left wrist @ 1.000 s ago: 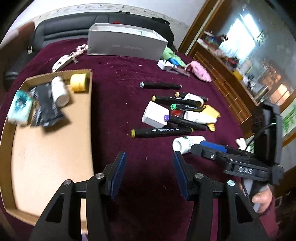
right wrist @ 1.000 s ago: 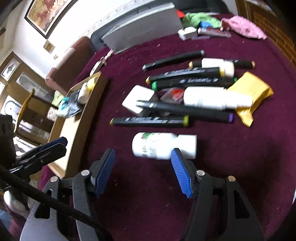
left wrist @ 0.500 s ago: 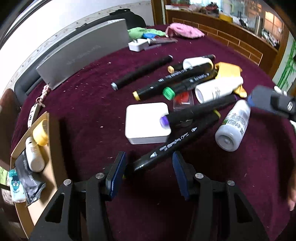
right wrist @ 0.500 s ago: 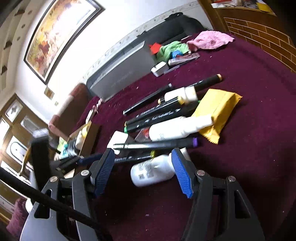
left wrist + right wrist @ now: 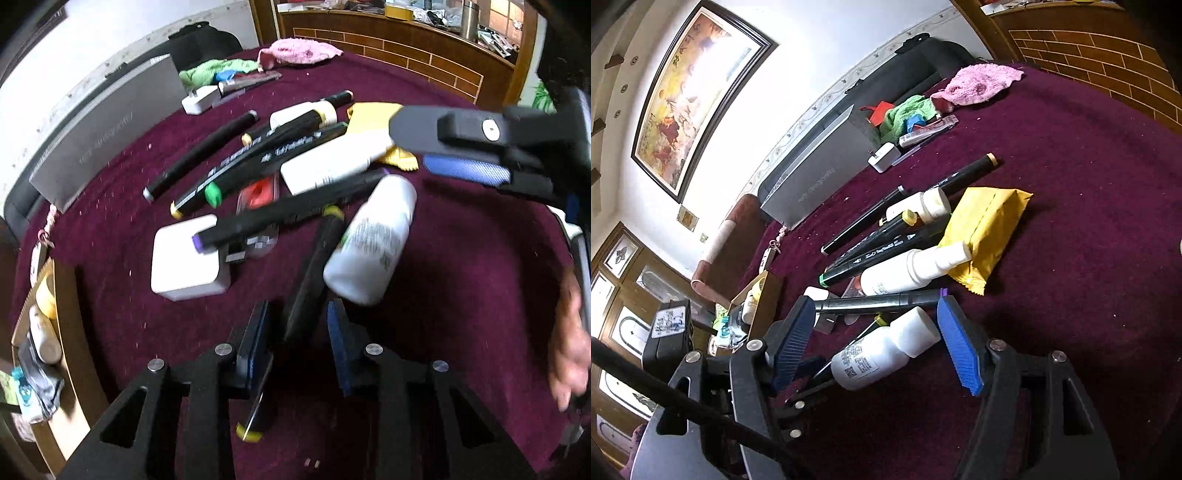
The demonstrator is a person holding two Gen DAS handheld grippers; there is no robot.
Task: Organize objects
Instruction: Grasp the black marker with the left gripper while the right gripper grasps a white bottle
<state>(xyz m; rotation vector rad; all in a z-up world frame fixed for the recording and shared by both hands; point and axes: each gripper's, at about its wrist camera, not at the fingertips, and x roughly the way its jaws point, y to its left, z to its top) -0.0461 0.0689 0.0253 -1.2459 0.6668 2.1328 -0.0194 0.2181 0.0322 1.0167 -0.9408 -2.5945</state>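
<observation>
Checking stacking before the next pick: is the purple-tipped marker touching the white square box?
Touching. In the left wrist view the purple-tipped marker lies with its purple end on the top of the white square box.

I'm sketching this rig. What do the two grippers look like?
Both the left gripper and right gripper are black plastic with silver screws and ribbed blue pads. A black cable crosses the right one. A bare hand shows.

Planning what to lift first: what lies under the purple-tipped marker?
The marker crosses a white box and a clear red-filled case; anything beneath those is hidden.
</observation>
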